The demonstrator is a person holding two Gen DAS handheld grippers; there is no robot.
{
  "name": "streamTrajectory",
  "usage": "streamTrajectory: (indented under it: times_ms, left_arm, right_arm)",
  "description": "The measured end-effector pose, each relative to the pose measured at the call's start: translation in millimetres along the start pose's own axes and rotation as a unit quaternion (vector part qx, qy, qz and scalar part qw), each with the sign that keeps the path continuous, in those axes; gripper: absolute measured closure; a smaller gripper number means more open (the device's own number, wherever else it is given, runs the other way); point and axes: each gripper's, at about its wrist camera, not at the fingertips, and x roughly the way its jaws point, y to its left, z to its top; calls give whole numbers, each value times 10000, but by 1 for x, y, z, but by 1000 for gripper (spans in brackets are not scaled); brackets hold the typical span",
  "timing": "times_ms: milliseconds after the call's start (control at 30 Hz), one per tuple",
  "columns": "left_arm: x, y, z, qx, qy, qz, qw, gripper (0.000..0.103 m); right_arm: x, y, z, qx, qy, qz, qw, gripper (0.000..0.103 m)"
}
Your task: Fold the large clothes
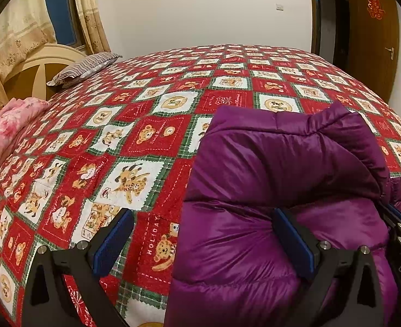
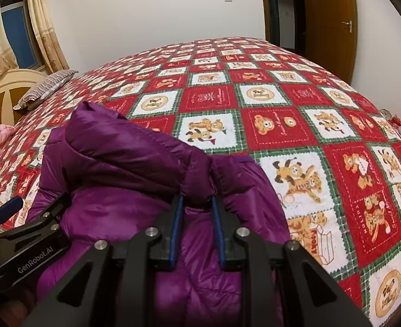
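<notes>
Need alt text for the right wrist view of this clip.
The right tongs pinch a raised fold of a purple puffer jacket lying on a red teddy-bear quilt. The left tongs sit open at the jacket's left edge.

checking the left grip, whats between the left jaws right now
Mostly bare bedspread in the left wrist view; the left gripper is open, its right pad pressing the purple jacket's edge.

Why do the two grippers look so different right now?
The left gripper is wide open and holds nothing: one finger is over the bedspread, the other presses the purple jacket's puffy surface. The right gripper is nearly closed, pinching a fold of that jacket between its blue pads. The left one sits at the jacket's edge; the right one is over its middle. Both are black with blue pads.
</notes>
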Motion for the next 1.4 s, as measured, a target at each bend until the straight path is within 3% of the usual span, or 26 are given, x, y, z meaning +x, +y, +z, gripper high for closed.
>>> streamTrajectory:
  times_ms: [1233,1333,1400]
  left_arm:
    - [3,-3,-2,50,-5,69,10000,1]
    - [5,0,-1,-22,51,-47,10000,1]
    - [2,10,3,-110,220,-371,9990,1]
  right_arm:
    - [3,1,-2,-60,-50,-146,9999,79]
    - [3,0,-2,-50,-49,-128,9999,79]
    - [2,-2,0,-4,-30,-40,10000,79]
